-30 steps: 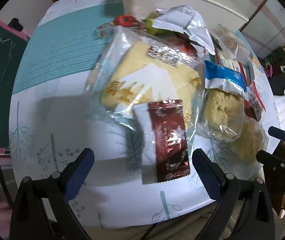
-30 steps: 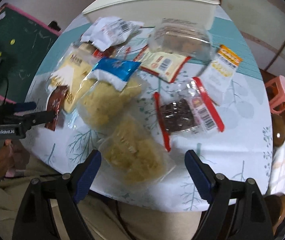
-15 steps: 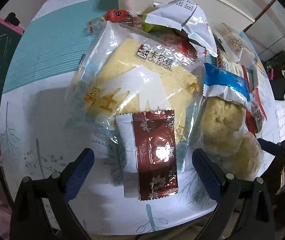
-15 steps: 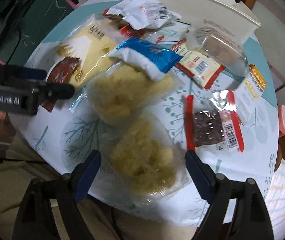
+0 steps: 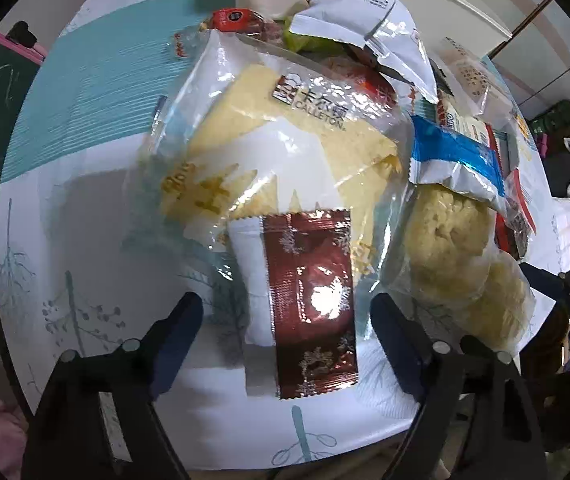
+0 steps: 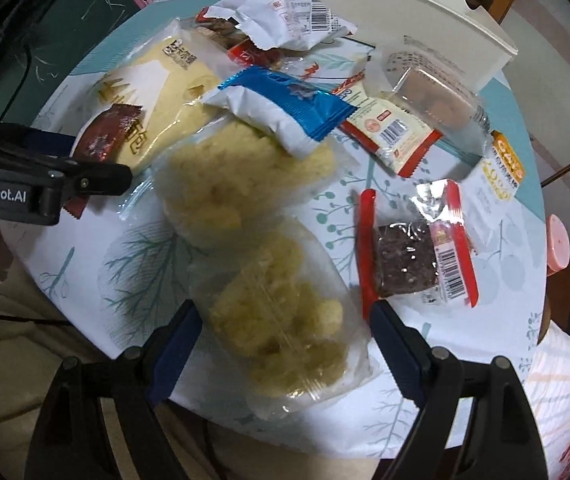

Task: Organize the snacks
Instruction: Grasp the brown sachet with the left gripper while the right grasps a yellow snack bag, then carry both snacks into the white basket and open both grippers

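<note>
Snack packets lie heaped on a round table. My left gripper (image 5: 287, 320) is open, its fingers on either side of a dark red sachet (image 5: 311, 304) that lies on a big clear bag of yellow cake (image 5: 269, 152). My right gripper (image 6: 283, 322) is open, its fingers on either side of a clear bag of pale puffed snack (image 6: 281, 320). A second such bag (image 6: 237, 184) lies behind it under a blue and white packet (image 6: 285, 110). The left gripper also shows in the right wrist view (image 6: 85, 180).
A white bin (image 6: 365, 12) stands at the table's far edge. A red-edged dark bar (image 6: 409, 256), a red and white packet (image 6: 393, 132), a clear tub (image 6: 433, 100) and an orange packet (image 6: 501, 168) lie to the right. The table's front edge (image 5: 325, 448) is close.
Both grippers have moved forward and down towards the table. The red sachet now lies between the left fingers and the near puffed-snack bag between the right fingers. Jaws stay open.
</note>
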### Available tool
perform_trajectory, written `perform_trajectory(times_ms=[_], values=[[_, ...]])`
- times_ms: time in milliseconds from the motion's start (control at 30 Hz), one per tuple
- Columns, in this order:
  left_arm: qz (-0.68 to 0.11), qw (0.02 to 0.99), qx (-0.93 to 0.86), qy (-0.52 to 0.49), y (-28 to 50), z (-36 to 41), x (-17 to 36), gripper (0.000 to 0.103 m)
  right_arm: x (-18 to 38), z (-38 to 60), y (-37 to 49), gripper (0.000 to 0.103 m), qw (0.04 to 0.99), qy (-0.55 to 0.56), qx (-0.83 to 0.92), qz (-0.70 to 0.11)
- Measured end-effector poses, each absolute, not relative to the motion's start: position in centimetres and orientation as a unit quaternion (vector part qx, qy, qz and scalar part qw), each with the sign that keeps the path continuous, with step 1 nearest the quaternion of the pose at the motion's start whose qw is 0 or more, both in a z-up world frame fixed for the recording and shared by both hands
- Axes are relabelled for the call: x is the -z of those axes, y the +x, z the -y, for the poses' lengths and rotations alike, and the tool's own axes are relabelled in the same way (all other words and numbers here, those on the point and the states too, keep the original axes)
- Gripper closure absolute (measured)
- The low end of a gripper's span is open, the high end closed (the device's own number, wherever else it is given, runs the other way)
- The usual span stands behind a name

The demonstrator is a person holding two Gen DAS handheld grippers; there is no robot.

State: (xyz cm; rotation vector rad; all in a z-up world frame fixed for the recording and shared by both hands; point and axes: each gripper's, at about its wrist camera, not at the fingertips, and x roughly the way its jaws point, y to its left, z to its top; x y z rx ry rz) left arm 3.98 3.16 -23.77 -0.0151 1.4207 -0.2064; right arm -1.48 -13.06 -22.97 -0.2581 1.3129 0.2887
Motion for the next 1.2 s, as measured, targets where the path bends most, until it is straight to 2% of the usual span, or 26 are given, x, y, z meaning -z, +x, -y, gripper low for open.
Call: perform_trajectory(times_ms=[100, 200, 267, 367, 467, 667, 833, 1200], values=[[-0.648, 0.755, 0.097, 0.001, 3.8, -3.0, 23.8, 0.024, 23.3, 12.6, -1.4, 0.017, 0.773, -0.134, -0.134, -0.606], [-0.647, 0.756, 0.101, 0.009, 3.6, -2.3, 23.5, 0.035, 23.4, 12.1, -1.6, 0.017, 0.773, -0.145, -0.138, -0.602], [-0.652, 0.751, 0.104, 0.01, 3.6, -1.9, 23.7, 0.052, 23.3, 11.8, -1.8, 0.025, 0.774, -0.152, -0.143, -0.598], [-0.657, 0.746, 0.108, 0.014, 3.6, -1.2, 23.8, 0.057, 23.0, 11.4, -2.0, 0.039, 0.77, -0.156, -0.147, -0.601], [-0.652, 0.75, 0.109, 0.027, 3.5, -0.6, 23.6, 0.063, 22.9, 11.4, -2.2, 0.041, 0.771, -0.159, -0.15, -0.599], [-0.636, 0.761, 0.107, 0.071, 2.4, 1.0, 22.4, 0.069, 21.7, 11.7, -2.6, 0.043, 0.77, -0.14, -0.166, -0.6], [-0.602, 0.785, 0.114, 0.09, 1.8, 1.7, 19.1, 0.07, 17.9, 12.5, -2.5, 0.043, 0.79, -0.116, -0.182, -0.575], [-0.477, 0.863, 0.144, 0.088, 6.2, 2.1, 4.0, 0.07, 6.5, 15.6, 2.2, 0.043, 0.858, -0.04, -0.145, -0.491]])
